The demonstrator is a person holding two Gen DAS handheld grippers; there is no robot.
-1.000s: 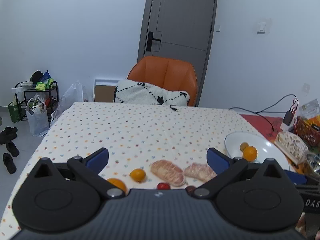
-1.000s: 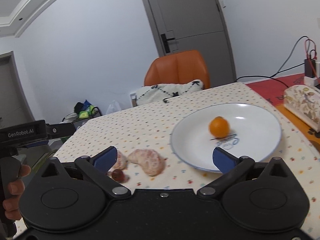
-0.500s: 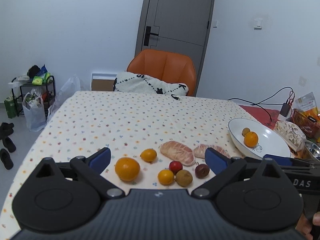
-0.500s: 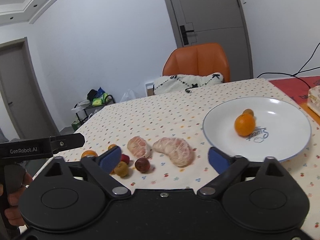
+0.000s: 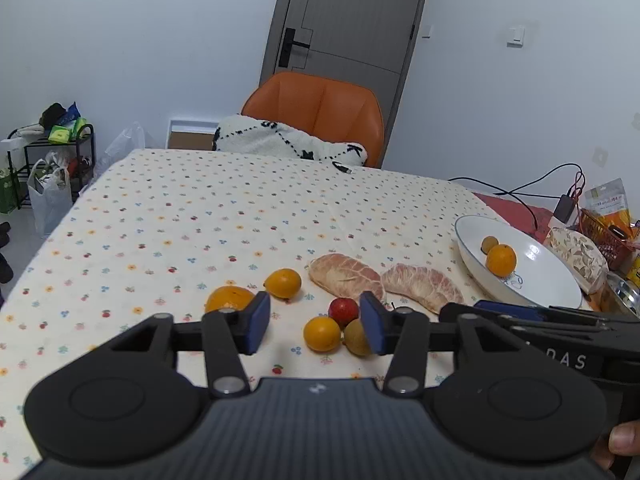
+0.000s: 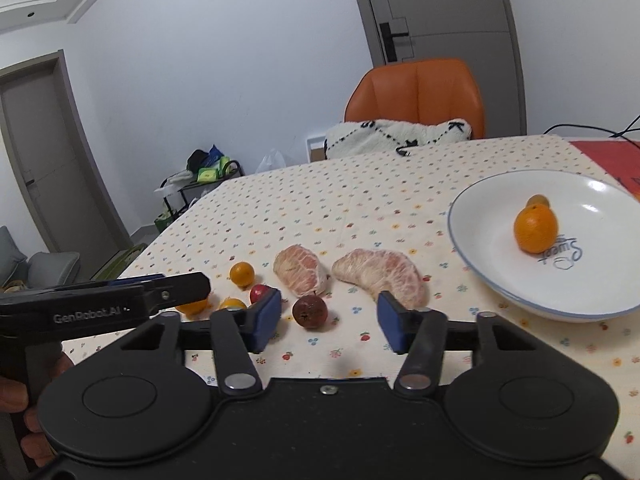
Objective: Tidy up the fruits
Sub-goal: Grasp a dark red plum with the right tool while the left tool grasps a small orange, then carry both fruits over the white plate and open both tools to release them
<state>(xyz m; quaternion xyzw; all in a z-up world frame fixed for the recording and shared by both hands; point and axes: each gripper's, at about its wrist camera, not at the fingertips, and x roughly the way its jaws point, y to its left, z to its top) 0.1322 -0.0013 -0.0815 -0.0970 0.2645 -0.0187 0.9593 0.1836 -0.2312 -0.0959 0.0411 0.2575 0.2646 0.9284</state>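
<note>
Loose fruit lies on the dotted tablecloth: two peeled pomelo pieces (image 5: 346, 276) (image 5: 422, 287), a large orange (image 5: 228, 298), small orange fruits (image 5: 283, 283) (image 5: 322, 334), a red fruit (image 5: 343, 309) and a brown fruit (image 5: 356, 343). A dark red fruit (image 6: 309, 311) lies near the right gripper. A white plate (image 5: 548, 276) (image 6: 492, 256) holds an orange (image 6: 535, 229) and a small brown fruit (image 5: 489, 244). My left gripper (image 5: 314, 326) is open above the small fruits. My right gripper (image 6: 327, 320) is open and empty near the dark red fruit.
An orange chair (image 5: 316, 114) with a white cushion stands at the table's far edge. Cables, a basket (image 5: 602, 232) and a patterned pouch (image 5: 578, 256) crowd the right end by the plate. A rack with bags (image 5: 48, 168) stands on the floor at left.
Both grippers have drawn back and tilted down, bringing more fruit into view. Both sets of jaws have narrowed but stay open. The fruit has not moved.
</note>
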